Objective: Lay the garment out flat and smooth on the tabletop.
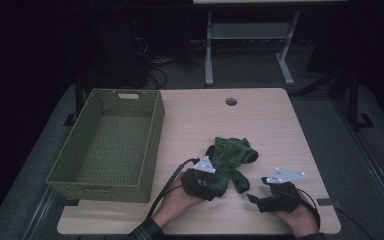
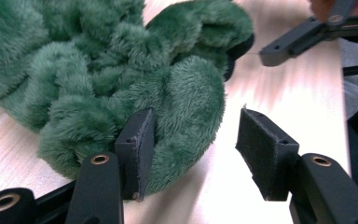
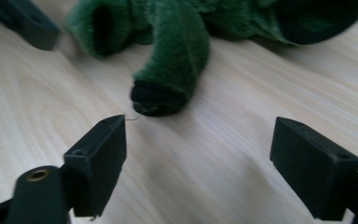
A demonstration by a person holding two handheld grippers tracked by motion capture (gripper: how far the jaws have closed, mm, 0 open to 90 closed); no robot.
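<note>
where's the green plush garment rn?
High view: green plush garment lies on the table, right of the wicker basket, at the left gripper.

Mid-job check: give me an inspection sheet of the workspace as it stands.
Surface: light wood table, round grommet hole near the far edge.
Job's things: green plush garment crumpled on the table; green woven basket at left, nothing seen inside.
Clutter: nothing seen.
Grippers: left gripper open, plush between its jaws, one pad touching it; right gripper open, apart from the black-cuffed sleeve.
Cables: black cable trailing from the left gripper.
Surroundings: dark room, grey desk frame behind.
</note>
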